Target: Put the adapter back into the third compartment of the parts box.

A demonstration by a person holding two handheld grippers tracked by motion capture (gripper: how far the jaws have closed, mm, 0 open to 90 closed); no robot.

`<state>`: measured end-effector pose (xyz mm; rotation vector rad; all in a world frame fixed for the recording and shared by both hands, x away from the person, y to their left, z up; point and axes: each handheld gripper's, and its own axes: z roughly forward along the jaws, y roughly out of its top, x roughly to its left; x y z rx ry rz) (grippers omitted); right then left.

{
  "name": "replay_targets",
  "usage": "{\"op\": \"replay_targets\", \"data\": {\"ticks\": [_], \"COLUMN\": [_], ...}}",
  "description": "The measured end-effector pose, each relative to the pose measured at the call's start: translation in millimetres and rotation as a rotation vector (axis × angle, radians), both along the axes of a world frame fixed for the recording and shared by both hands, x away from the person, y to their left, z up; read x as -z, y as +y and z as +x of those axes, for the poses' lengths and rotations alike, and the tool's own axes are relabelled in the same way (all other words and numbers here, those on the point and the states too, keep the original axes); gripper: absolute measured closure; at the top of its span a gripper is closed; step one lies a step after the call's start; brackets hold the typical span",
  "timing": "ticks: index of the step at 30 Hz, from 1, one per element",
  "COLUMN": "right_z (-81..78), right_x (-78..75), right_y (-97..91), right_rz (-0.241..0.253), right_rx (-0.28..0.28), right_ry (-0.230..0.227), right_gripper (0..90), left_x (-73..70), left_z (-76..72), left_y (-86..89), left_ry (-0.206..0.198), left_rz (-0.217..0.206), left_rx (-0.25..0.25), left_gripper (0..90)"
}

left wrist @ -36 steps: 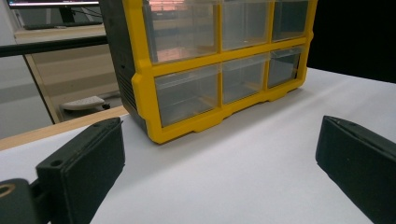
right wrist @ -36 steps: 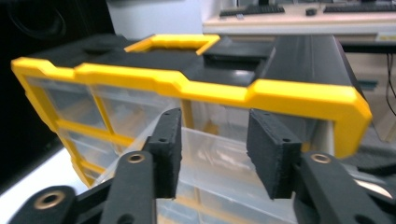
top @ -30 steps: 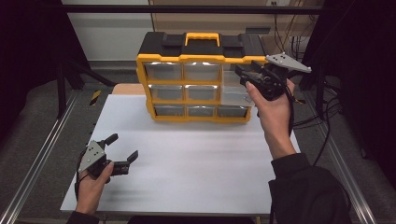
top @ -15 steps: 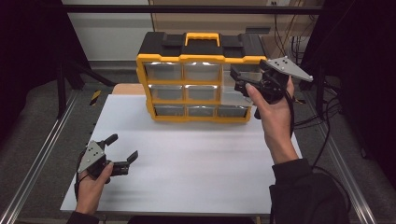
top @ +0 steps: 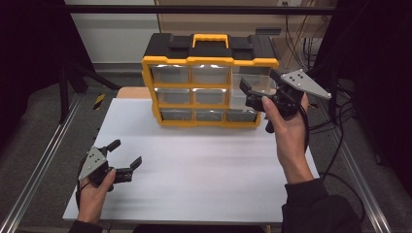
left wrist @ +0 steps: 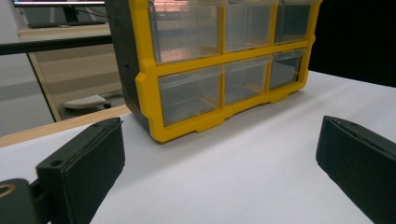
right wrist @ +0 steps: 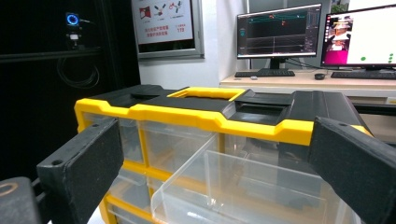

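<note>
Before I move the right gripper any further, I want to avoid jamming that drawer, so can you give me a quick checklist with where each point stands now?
1. Right gripper open: ok, its jaws stand wide apart in the right gripper view.
2. Clear drawer pulled out from the organizer: ok, it juts forward between the jaws.
3. Drawer free of contents: cannot tell, the plastic looks bare but only part shows.
4. Left gripper out of the way: ok, open, low over the table, apart from the organizer.
5. Organizer sitting flat: ok, its base rests on the table.
</note>
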<state>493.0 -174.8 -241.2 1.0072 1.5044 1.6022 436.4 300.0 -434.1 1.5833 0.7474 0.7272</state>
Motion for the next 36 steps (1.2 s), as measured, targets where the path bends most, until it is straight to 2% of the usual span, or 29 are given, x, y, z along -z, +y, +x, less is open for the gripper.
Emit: {"op": "replay_targets", "data": {"ticks": [8,12,14,18,22,24,27,33,36], "right_z": [-15.7,-23.1,-27.2,-36.6,-46.8,-46.8,-48.8,-53.6,-55.8], "right_x": [4.0,13.1,18.1,28.3,33.9,33.6,34.8,42.5,47.5], "right_y": [-1.1,0.4,1.0,3.2,4.9,6.1,3.7,3.0,2.3], "right_rz": [-0.021,-0.033,-0.037,-0.037,-0.058,-0.064,-0.042,-0.070,-0.066], "right_rx": [-0.038,-0.047,-0.050,-0.051,-0.047,-0.059,-0.056,-0.067,-0.070], "right_ry": [-0.012,0.022,0.015,0.031,0.016,0.029,0.031,0.061,0.071], "right_gripper": [3.9,4.0,4.2,5.0,5.1,5.2,6.0,8.5,11.2], "left_x": [-1.0,-1.3,-1.8,-1.2,-1.3,-0.7,0.8,-0.2,-0.2], "left_z": [-2.3,-3.5,-3.6,-3.3,-3.5,-3.0,-2.2,-1.3,-0.8], "left_y": [-1.9,-3.0,-3.4,-3.3,-3.9,-4.5,-4.8,-3.1,-2.2], "left_ry": [-0.002,-0.003,-0.005,-0.002,-0.004,-0.001,0.007,0.005,0.007], "left_rz": [-0.003,0.000,0.002,0.002,0.000,0.001,-0.002,-0.023,-0.031], "left_rx": [0.005,0.007,0.008,0.006,0.010,0.012,0.013,0.015,0.015], "left_gripper": [1.0,1.0,1.0,0.9,0.9,0.9,0.9,0.9,1.0]}}
